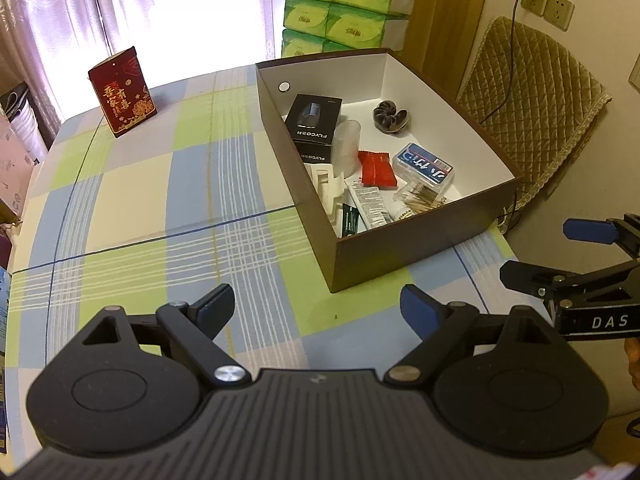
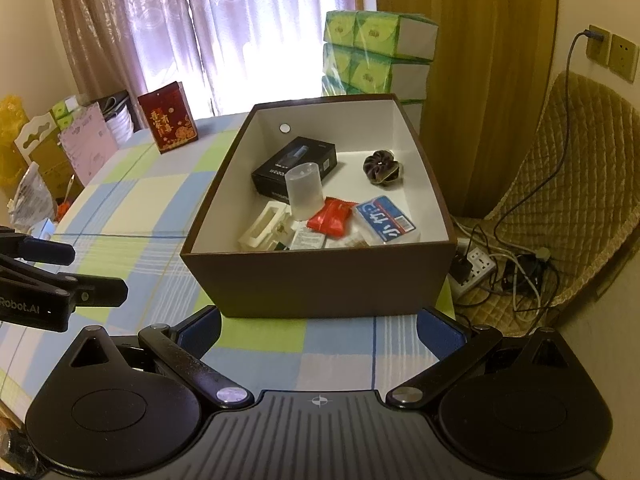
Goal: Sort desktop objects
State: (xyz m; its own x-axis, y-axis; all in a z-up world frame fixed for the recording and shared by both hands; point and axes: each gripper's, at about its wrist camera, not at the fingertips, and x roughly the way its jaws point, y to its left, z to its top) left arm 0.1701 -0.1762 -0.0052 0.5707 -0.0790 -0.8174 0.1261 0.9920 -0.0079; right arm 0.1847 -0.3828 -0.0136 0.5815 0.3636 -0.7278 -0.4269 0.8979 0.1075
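My left tongs (image 1: 316, 304) hang spread wide with nothing between the blue pads, tilted down over the checked green, blue and cream cloth of the worktop (image 1: 160, 200). My right tongs (image 2: 318, 330) are just as far apart and just as empty, aimed at the near wall of the brown cardboard box with the white inside (image 2: 320, 280).

Past the tongs, the cloth in front of the box looks bare in both views; I see nothing loose there to pick up.

Inside the box, nearest me, lie the white moulded plastic tray (image 2: 262, 228), a white printed tube (image 1: 370, 204) and a bundle of wooden sticks (image 1: 420, 198). Further in sit the red foil packet (image 2: 332, 216), the clear blue-labelled plastic case (image 2: 386, 220) and the frosted plastic cup (image 2: 304, 188). Behind them are the black product carton (image 2: 294, 162) and the dark round pleated pouch (image 2: 380, 168).

Beyond the box, the red paper gift bag with gold lettering (image 1: 122, 92) stands alone on the cloth near the window.

I judge the sorting nearly done: only that bag may be left, if it counts at all.
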